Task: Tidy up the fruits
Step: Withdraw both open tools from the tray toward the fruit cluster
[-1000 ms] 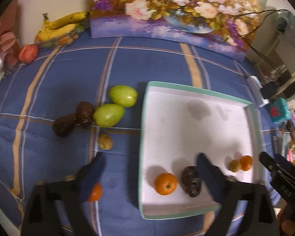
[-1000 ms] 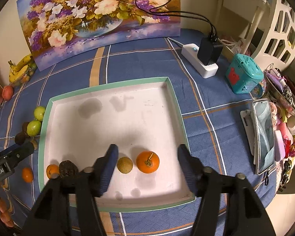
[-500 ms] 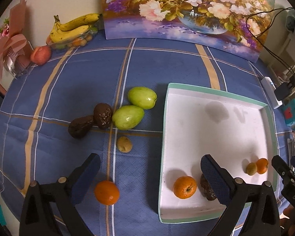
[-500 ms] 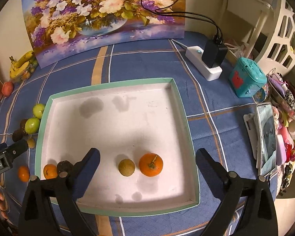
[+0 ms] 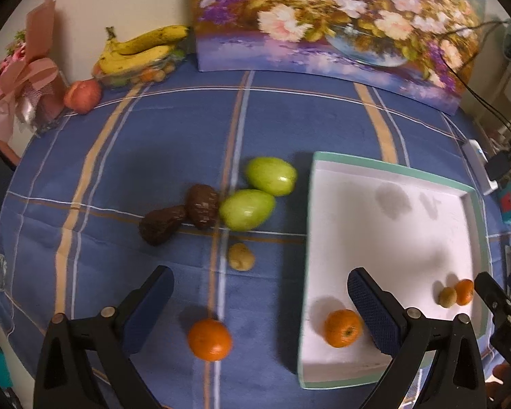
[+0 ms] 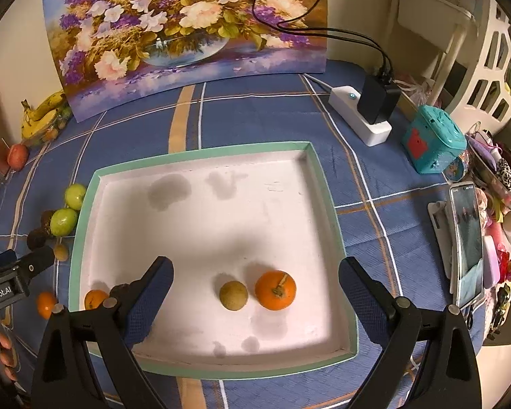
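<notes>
The white tray with a teal rim lies on the blue checked cloth. My left gripper is open above the tray's left edge, and a loose orange lies on the cloth between its fingers. An orange sits in the tray's near left corner. A dark fruit beside it is partly hidden by a finger. My right gripper is open wide over a small tan fruit and a stemmed orange and touches neither. Two green fruits, two dark brown fruits and a small yellowish fruit lie left of the tray.
A flower painting leans on the back wall. Bananas and a red fruit are at the back left beside a pink gift bag. To the right are a power strip, a teal box and a phone.
My right gripper's jaws have spread from half open to wide. The left gripper has swung left, so the loose orange on the cloth now shows between its fingers.
</notes>
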`<state>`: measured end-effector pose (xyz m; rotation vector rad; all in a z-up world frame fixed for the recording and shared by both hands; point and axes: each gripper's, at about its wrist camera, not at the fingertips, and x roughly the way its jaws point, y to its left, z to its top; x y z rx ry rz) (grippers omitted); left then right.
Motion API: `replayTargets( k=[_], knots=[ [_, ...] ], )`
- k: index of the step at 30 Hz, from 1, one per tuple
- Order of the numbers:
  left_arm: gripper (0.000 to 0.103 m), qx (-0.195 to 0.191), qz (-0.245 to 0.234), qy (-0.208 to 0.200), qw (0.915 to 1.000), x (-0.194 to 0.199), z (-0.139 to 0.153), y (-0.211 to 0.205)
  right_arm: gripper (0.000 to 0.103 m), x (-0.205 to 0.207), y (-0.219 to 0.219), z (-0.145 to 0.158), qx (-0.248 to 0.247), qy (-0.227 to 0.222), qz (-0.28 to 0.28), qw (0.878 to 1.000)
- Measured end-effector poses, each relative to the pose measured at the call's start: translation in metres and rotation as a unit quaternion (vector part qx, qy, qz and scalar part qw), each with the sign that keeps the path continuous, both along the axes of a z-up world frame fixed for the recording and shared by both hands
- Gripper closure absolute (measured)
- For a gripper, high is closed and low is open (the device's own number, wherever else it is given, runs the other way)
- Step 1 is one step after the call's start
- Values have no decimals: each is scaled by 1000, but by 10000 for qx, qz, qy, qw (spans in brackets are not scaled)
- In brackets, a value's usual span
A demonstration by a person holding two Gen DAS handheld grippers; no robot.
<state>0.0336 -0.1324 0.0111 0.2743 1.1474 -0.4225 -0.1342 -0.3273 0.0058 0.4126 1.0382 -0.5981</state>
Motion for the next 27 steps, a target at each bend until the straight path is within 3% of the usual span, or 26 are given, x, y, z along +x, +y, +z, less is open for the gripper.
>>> replayTargets(
  k=[8, 27],
  knots=[
    [0, 364, 477, -405, 9974, 20, 2, 43, 5, 26, 26, 2, 79, -97, 258, 9996],
    [0, 273, 1312, -588, 9892, 63, 19, 133, 5, 85, 99, 5, 176, -221, 954, 9950]
  ],
)
